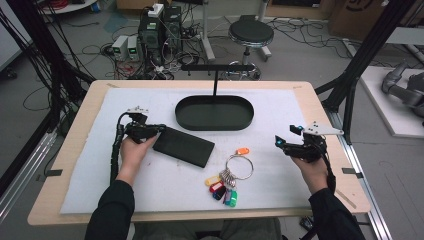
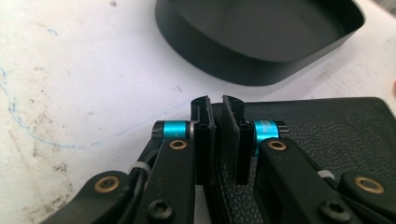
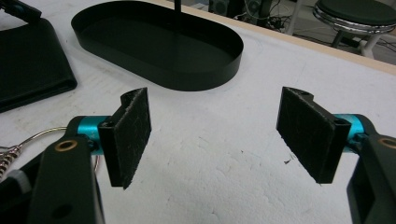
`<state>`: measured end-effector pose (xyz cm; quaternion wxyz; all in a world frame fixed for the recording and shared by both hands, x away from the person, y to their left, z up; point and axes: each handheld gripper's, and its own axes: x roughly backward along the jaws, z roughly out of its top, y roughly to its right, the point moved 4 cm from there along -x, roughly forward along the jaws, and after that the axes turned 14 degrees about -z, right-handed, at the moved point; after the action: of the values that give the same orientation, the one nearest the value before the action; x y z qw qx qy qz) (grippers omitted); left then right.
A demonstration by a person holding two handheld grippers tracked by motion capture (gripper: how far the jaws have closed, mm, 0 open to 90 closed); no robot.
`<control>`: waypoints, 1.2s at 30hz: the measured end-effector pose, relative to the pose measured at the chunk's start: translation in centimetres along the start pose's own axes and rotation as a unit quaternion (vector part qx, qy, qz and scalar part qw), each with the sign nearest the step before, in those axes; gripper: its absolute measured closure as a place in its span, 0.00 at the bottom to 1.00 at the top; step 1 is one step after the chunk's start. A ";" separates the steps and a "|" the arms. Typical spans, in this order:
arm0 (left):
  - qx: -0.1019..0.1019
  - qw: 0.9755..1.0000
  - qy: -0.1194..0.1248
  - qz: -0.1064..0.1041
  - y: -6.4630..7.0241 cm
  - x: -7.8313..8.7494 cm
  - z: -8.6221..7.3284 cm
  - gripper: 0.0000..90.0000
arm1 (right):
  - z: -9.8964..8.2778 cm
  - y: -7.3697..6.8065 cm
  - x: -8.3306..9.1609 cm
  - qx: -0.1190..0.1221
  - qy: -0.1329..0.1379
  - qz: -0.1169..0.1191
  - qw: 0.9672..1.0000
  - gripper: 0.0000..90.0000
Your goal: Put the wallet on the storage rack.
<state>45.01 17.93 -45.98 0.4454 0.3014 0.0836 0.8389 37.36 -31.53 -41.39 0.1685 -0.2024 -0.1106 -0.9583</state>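
A flat black leather wallet [image 1: 183,146] [image 2: 327,135] [image 3: 28,65] lies on the white mat, left of centre. My left gripper [image 1: 159,128] [image 2: 218,105] is at the wallet's upper left end, its pads nearly together with the wallet's edge pinched between them. My right gripper [image 1: 278,141] [image 3: 219,135] hovers over bare mat at the right, jaws wide apart with nothing between them. A metal key ring [image 1: 239,166] [image 3: 32,135] with several coloured tags [image 1: 222,190] rests between the two hands, near the front.
A black oval tray [image 1: 215,125] [image 2: 224,65] [image 3: 201,79] sits at the mat's back centre, with a thin T-shaped post [image 1: 215,82] rising from it. A small orange tag [image 1: 242,150] lies by the ring. A stool [image 1: 250,34] and cables stand beyond the table.
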 end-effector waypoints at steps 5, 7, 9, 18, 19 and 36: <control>-0.023 0.999 0.032 -0.015 0.9 1.0 0.2 0.95 | 0.2 -0.2 0.2 -0.006 0.005 0.004 1.000 0.29; -0.043 0.998 0.049 -0.023 1.6 1.9 0.1 0.95 | 0.4 -0.5 0.2 -0.006 0.013 0.007 1.000 0.30; -0.059 0.996 0.058 -0.027 2.0 2.4 0.0 0.95 | 0.5 -0.9 0.1 -0.008 0.014 0.012 1.000 0.30; -0.167 0.978 0.103 -0.067 5.6 4.8 1.1 0.96 | 1.8 -3.1 -0.7 -0.007 0.036 0.048 0.998 0.29; -0.175 0.976 0.106 -0.072 6.0 5.0 1.1 0.96 | 2.0 -3.6 -0.9 -0.005 0.039 0.055 0.998 0.30; -0.256 0.949 0.133 -0.124 8.7 7.5 -0.1 0.96 | 3.2 -11.7 -5.7 0.065 0.039 0.190 0.979 0.35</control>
<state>35.74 18.76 -39.22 0.5928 0.0501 -0.0388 0.8028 39.09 -18.31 -42.59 0.3648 -0.1704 -0.1258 -0.9067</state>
